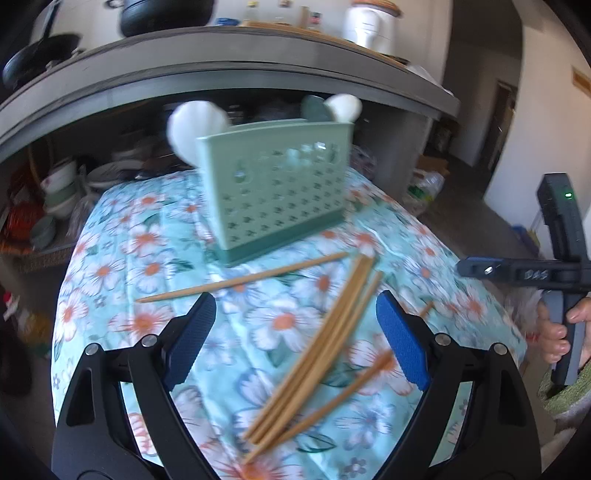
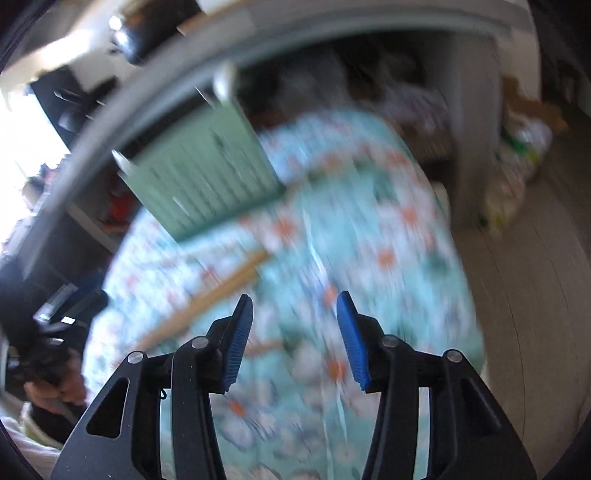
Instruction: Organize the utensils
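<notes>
The left gripper [image 1: 295, 314] gapes wide and empty above loose chopsticks [image 1: 317, 343] on the floral tablecloth [image 1: 110, 258]; the green utensil holder [image 1: 277, 188] stands beyond; the right gripper [image 2: 294, 306] is partly parted, empty, over bare cloth near the table's right edge.

1. This is a home kitchen or dining corner, cluttered and lived-in.
2. Across the top of the left wrist view runs a grey counter [image 1: 229, 55] carrying a black pot [image 1: 166, 14], a dark pan [image 1: 37, 59] at upper left, and a white canister [image 1: 369, 26] at upper right.
3. Under the counter, at the left of the frame, stacked bowls and dishes [image 1: 62, 184] fill an open shelf.
4. A floral tablecloth [image 1: 147, 236] covers the table in the centre.
5. At the right, plain white walls and a doorway [image 1: 498, 118] open onto a bare floor.
</notes>
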Demonstrator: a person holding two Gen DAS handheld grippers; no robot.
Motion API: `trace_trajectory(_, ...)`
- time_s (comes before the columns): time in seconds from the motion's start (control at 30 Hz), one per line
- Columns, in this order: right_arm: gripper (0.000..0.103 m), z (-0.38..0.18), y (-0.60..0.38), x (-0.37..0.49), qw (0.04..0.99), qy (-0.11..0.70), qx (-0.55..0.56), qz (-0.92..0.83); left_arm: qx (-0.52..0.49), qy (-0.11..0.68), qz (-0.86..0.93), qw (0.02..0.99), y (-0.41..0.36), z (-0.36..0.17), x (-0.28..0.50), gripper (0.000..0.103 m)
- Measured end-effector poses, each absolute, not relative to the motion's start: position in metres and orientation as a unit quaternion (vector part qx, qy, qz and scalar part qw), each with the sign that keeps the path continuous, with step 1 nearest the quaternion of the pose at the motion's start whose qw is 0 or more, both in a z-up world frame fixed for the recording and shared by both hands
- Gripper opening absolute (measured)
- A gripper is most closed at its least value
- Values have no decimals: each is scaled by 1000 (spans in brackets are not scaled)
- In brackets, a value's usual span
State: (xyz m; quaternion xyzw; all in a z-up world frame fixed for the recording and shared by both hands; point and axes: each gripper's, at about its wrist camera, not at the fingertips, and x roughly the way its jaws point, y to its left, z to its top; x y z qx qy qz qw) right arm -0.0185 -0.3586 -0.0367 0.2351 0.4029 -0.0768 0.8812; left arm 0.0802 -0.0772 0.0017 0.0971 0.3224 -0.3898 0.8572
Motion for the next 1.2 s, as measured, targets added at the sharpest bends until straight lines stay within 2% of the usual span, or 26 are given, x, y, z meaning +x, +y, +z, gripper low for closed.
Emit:
trace_trajectory(0.13,47,-47,-362,-30,877,398,252,-91,152,308,-414,843,-107,-5,52,84)
trace_trajectory(0.3,61,-39,-369,-32,890,373,245,-91,251,271,-440,818,-145,-20,11,84)
trace_trajectory(0.53,63,-44,-379,-37,892,346,283,-63,364,242,-430,790,-185,-40,-6,76)
trace_trajectory(0.7,63,-51,-398,-33,882,322,342,-29,387,268,-419,777,-198,-54,2,66)
trace_trajectory(0.87,63,-60,-411,-19,868,314,385,18,381,304,-411,771,-204,-63,10,64)
trace_trajectory(1.2,63,-68,-402,-1,850,321,403,108,365,373,-382,762,-216,-70,24,64)
